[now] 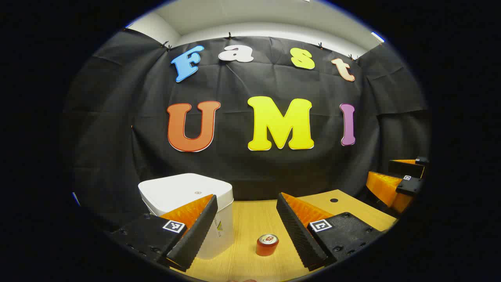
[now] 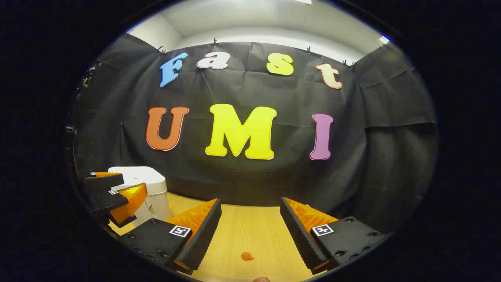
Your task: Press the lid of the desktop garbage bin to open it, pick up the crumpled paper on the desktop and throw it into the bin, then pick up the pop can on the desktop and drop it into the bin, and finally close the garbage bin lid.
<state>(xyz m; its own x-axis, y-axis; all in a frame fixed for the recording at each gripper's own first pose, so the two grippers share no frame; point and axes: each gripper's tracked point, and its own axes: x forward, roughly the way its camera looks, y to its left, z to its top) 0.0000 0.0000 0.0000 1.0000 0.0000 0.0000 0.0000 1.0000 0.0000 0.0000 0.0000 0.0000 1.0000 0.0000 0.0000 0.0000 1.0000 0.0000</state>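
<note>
Your left gripper [image 1: 246,231] hangs above the wooden desktop [image 1: 250,219] with its jaws spread wide and nothing between them; the white garbage bin [image 1: 188,196] stands on the desktop just behind its left finger, lid down and flat, and that finger overlaps the bin's front in the left gripper view, though you cannot tell from here whether they touch; the pop can [image 1: 267,244] stands upright on the wood, low in the gap between the two fingers, apart from both and just right of the bin; your right gripper [image 1: 399,184] shows at the far right edge of that view, well apart from the can. In the right gripper view, your right gripper [image 2: 250,235] is likewise spread wide and holds nothing; the crumpled paper [image 2: 247,256], a small orange scrap, lies on the desktop [image 2: 250,223] low between its fingers, touching neither; the bin [image 2: 145,184] sits at the far left against the black cloth, with your left gripper [image 2: 113,196] in front of it.
</note>
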